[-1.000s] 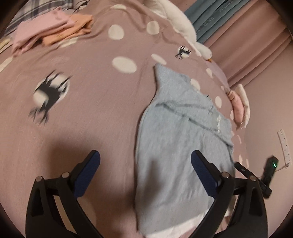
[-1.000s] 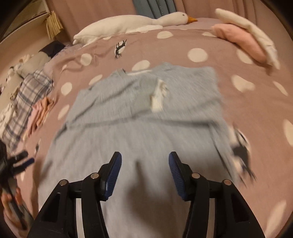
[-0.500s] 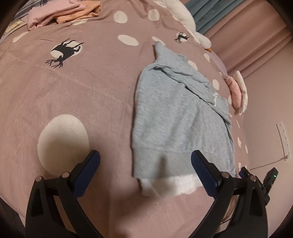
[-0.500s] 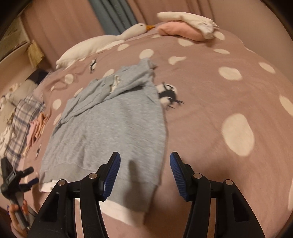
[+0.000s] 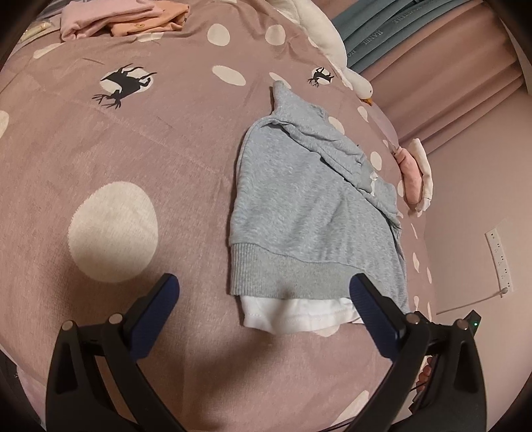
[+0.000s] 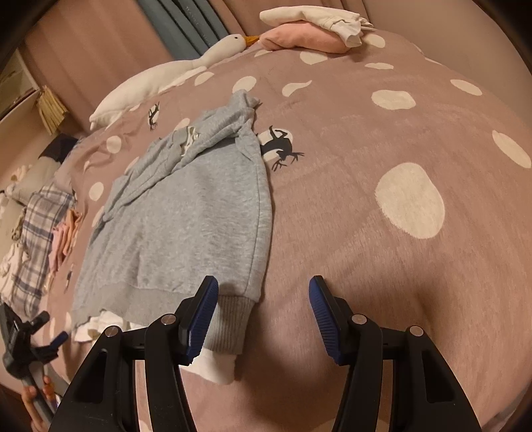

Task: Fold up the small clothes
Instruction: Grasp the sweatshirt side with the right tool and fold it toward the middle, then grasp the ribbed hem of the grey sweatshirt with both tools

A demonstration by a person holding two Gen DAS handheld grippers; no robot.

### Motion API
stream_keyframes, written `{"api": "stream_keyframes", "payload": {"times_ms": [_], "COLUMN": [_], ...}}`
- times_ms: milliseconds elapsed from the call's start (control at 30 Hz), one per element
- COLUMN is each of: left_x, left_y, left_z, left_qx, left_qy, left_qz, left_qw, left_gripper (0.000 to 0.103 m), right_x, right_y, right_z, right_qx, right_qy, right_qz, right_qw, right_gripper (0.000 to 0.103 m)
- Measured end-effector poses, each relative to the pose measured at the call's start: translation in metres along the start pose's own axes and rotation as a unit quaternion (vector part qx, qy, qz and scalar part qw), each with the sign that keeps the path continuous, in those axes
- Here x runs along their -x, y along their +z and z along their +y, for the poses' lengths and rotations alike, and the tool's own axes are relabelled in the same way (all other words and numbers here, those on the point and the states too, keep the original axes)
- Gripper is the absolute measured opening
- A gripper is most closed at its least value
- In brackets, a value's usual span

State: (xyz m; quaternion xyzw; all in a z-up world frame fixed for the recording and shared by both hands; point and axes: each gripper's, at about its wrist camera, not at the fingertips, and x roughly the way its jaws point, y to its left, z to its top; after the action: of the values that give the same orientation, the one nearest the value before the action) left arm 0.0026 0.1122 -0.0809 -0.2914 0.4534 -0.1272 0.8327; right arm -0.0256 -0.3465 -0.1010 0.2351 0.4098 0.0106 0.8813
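A small grey sweatshirt with a ribbed hem and a white under-layer lies flat on the pink spotted bedspread, sleeves folded across its upper part. My left gripper is open and empty, hovering just before the hem's near edge. In the right wrist view the sweatshirt lies left of centre. My right gripper is open and empty, its left finger over the hem's right corner.
Folded pink and orange clothes lie at the far left of the bed. A pink and white folded pile and a goose plush lie at the far edge. Plaid fabric lies at the left. A wall socket is right.
Both grippers have pulled back toward the near edge of the bed. The sweatshirt's hem, earlier under the fingers, now lies just ahead of them. Both stayed open.
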Motion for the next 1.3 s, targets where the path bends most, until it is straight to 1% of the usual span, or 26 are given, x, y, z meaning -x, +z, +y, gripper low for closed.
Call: {"api": "stream_keyframes", "payload": {"times_ms": [133, 267, 467, 567, 633, 667, 867, 1033, 1300], "left_x": [-0.004, -0.007, -0.013, -0.016, -0.019, -0.02, -0.029, -0.035, -0.041], "left_y": [-0.001, 0.0, 0.006, 0.009, 0.011, 0.012, 0.017, 0.02, 0.023], "left_z": [0.006, 0.01, 0.011, 0.01, 0.01, 0.009, 0.005, 0.001, -0.002], "left_qx": [0.014, 0.022, 0.024, 0.022, 0.021, 0.02, 0.012, 0.007, 0.01], "left_qy": [-0.011, -0.017, -0.017, -0.021, -0.025, -0.026, -0.024, -0.028, -0.034], "left_qz": [0.011, 0.016, 0.016, 0.019, 0.023, 0.025, 0.033, 0.039, 0.043], "left_qw": [0.9998, 0.9995, 0.9994, 0.9994, 0.9992, 0.9992, 0.9991, 0.9988, 0.9985], "left_gripper": [0.102, 0.102, 0.102, 0.102, 0.102, 0.102, 0.103, 0.103, 0.103], "right_x": [0.0, 0.004, 0.0, -0.002, -0.003, -0.004, -0.009, -0.014, -0.02], "right_y": [0.0, -0.001, -0.002, -0.002, -0.001, 0.0, 0.004, 0.007, 0.009], "right_z": [-0.011, -0.019, -0.029, -0.028, -0.027, -0.026, -0.019, -0.017, -0.008], "right_qx": [-0.027, -0.04, -0.06, -0.059, -0.058, -0.057, -0.048, -0.053, -0.039], "right_qy": [-0.005, -0.004, 0.01, 0.013, 0.017, 0.019, 0.024, 0.039, 0.041], "right_qz": [0.003, 0.003, 0.014, 0.017, 0.019, 0.02, 0.024, 0.027, 0.032], "right_qw": [1.0, 0.999, 0.998, 0.998, 0.998, 0.998, 0.998, 0.997, 0.998], "right_gripper": [0.057, 0.057, 0.057, 0.057, 0.062, 0.062, 0.063, 0.063, 0.063]}}
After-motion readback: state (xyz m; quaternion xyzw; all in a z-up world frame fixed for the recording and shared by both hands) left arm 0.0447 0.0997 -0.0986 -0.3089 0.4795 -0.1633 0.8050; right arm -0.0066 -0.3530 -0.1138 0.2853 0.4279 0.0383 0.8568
